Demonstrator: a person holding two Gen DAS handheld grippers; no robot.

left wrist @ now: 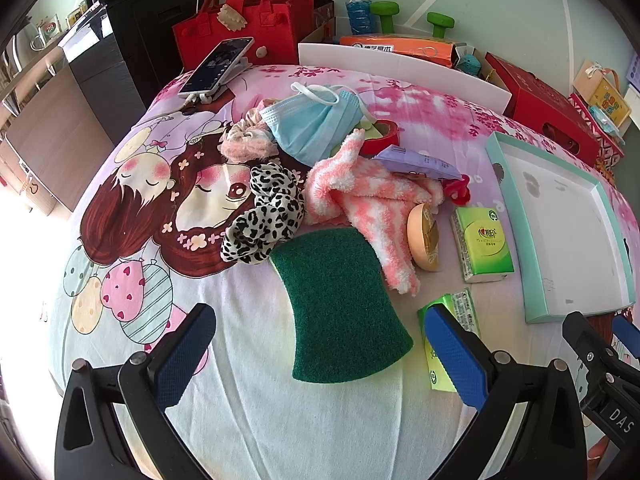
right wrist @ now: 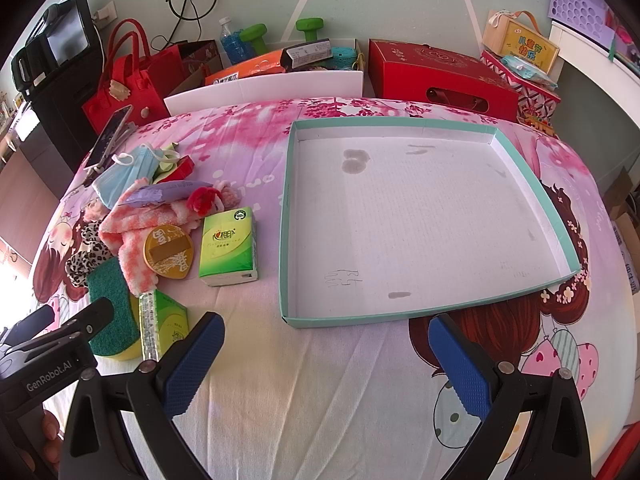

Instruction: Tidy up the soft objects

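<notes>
A pile of soft things lies on the cartoon bedsheet: a green sponge (left wrist: 344,308), a pink-white fluffy cloth (left wrist: 372,208), a leopard scrunchie (left wrist: 264,220), a blue face mask (left wrist: 312,124) and a pink scrunchie (left wrist: 244,144). My left gripper (left wrist: 320,356) is open, its fingers on either side of the sponge's near end, holding nothing. A shallow teal-rimmed tray (right wrist: 520,164) lies to the right with nothing in it. My right gripper (right wrist: 328,356) is open and empty just before the tray's near rim. The sponge (right wrist: 108,300) shows at its left.
Green tissue packs (left wrist: 484,244) (right wrist: 228,244), a round gold tin (right wrist: 168,256) and a purple packet (left wrist: 416,160) lie among the pile. A phone (left wrist: 216,64), a red felt bag (left wrist: 240,24), red boxes (right wrist: 440,76) and a white board (right wrist: 264,88) line the far edge.
</notes>
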